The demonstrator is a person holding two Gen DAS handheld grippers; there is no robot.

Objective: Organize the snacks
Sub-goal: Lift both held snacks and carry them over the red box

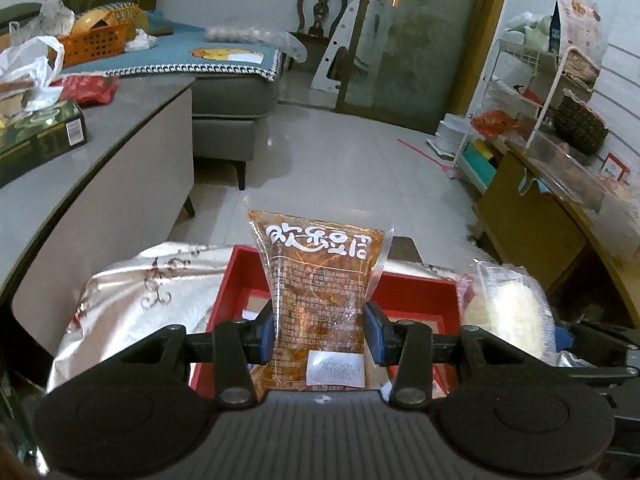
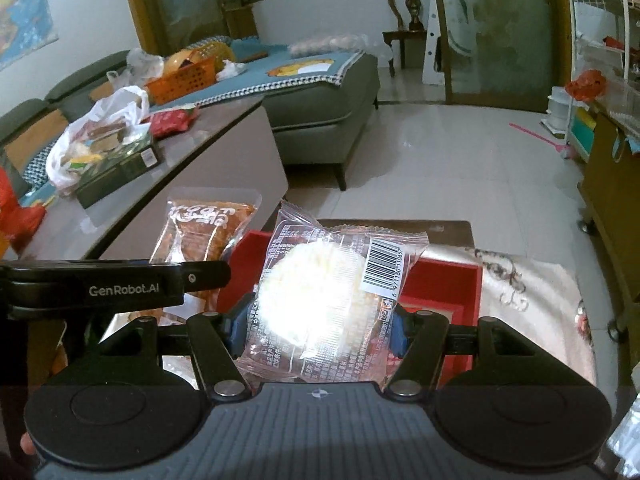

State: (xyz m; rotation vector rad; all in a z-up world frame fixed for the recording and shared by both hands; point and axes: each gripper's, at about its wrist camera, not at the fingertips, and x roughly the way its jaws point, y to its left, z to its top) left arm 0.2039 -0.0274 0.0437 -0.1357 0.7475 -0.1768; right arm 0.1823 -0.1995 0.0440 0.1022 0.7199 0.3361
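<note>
Clamped between the blue pads of the left gripper (image 1: 319, 330), low in the centre of its view, a brown pouch (image 1: 320, 280) with white lettering stands upright. Likewise the right gripper (image 2: 316, 330) pinches a clear packet holding a pale round cake (image 2: 316, 300), barcode at its upper right. Each snack shows in the other view too: the cake at the lower right of the left view, the pouch at centre left of the right view. Just behind both lies a red box (image 1: 420, 292), open, on a shiny silver cloth (image 1: 132, 292). Farther off, on the left, a grey counter (image 2: 208, 148) carries a dark green box (image 2: 120, 168), a white bag (image 2: 100, 128) of snacks and a red packet (image 2: 172, 122). Beyond stand a sofa (image 2: 320, 112) with an orange basket (image 2: 180, 78), and a wooden chair (image 2: 412, 4) at the back.
</note>
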